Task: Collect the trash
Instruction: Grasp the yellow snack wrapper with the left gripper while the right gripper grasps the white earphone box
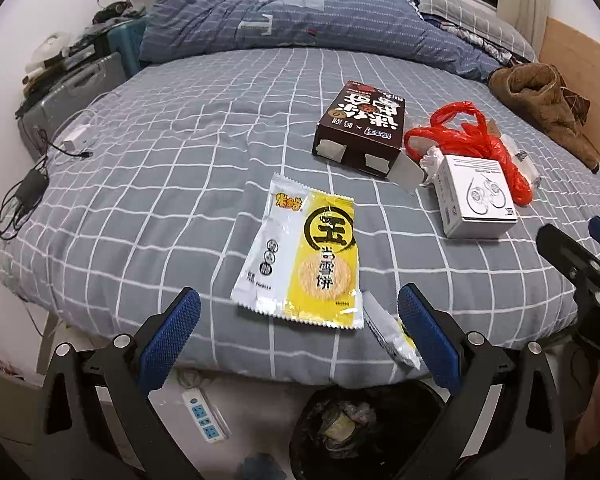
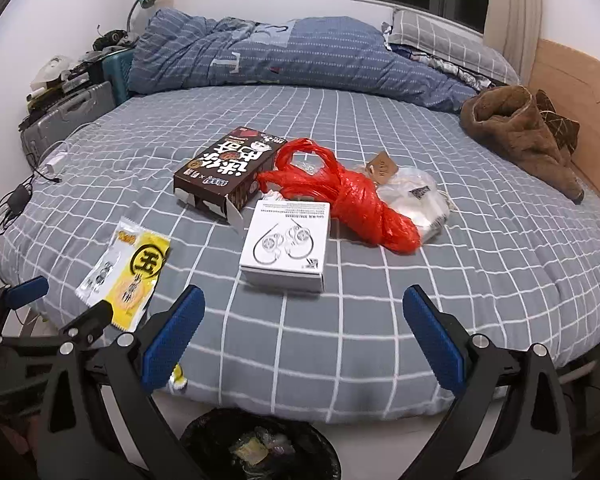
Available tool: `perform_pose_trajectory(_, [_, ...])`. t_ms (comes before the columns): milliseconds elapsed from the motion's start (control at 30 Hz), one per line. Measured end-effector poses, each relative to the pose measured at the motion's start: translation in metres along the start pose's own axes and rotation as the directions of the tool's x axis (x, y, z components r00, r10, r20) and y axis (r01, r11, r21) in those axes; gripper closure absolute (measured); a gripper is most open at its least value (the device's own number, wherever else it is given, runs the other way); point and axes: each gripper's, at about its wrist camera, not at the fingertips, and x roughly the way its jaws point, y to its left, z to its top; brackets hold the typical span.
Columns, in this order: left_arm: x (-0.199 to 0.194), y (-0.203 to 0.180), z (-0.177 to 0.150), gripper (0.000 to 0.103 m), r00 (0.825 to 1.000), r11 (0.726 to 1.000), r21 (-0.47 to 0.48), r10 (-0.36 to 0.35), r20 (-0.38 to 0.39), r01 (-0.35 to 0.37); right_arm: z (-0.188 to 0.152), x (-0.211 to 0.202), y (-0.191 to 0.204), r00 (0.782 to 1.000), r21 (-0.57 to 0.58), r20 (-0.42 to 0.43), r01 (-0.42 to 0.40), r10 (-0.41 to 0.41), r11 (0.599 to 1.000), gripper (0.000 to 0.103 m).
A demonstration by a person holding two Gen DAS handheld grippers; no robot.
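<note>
Trash lies on the bed: a yellow and white snack wrapper [image 1: 300, 256] [image 2: 126, 272], a small torn wrapper [image 1: 392, 338] at the bed's edge, a brown box [image 1: 360, 124] [image 2: 228, 168], a white earphone box [image 1: 476, 196] [image 2: 286, 244], a red plastic bag [image 1: 472, 136] [image 2: 348, 196] and a clear packet [image 2: 416, 196]. A black bin [image 1: 364, 428] [image 2: 260, 446] stands on the floor below. My left gripper [image 1: 298, 332] is open just before the snack wrapper. My right gripper [image 2: 304, 332] is open, short of the earphone box.
A folded blue duvet [image 2: 284, 56] and pillow [image 2: 448, 44] lie at the back. A brown garment [image 2: 516, 128] lies right by the headboard. Chargers and cables [image 1: 32, 188] lie at the left edge. A power strip [image 1: 204, 416] is on the floor. A suitcase [image 1: 68, 96] stands left.
</note>
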Motion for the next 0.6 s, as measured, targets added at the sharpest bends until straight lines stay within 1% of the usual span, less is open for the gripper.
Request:
perform_pose_trajectory(367, [0.037,0.005,0.019,0.006,0.998,1.0,0.0,-0.017,-0.053,0.017,0.02,0.047,0.001,0.998,0.026,-0.062,0.002,0.0,1.0,0.008])
perform_pose_trajectory(433, [0.044,0.004,0.022,0.006,0.998,1.0,0.016,-0.018,-0.068,0.019,0.022,0.056,0.001,0.997,0.028,-0.075,-0.002,0.004,1.0,0.008])
perform_pose_trajectory(600, [0.06,0.006,0.029,0.006,0.995,1.0,0.013,-0.02,-0.093,0.021,0.027,0.073,0.002,0.994,0.045,-0.105,-0.015,0.02,0.999,0.008])
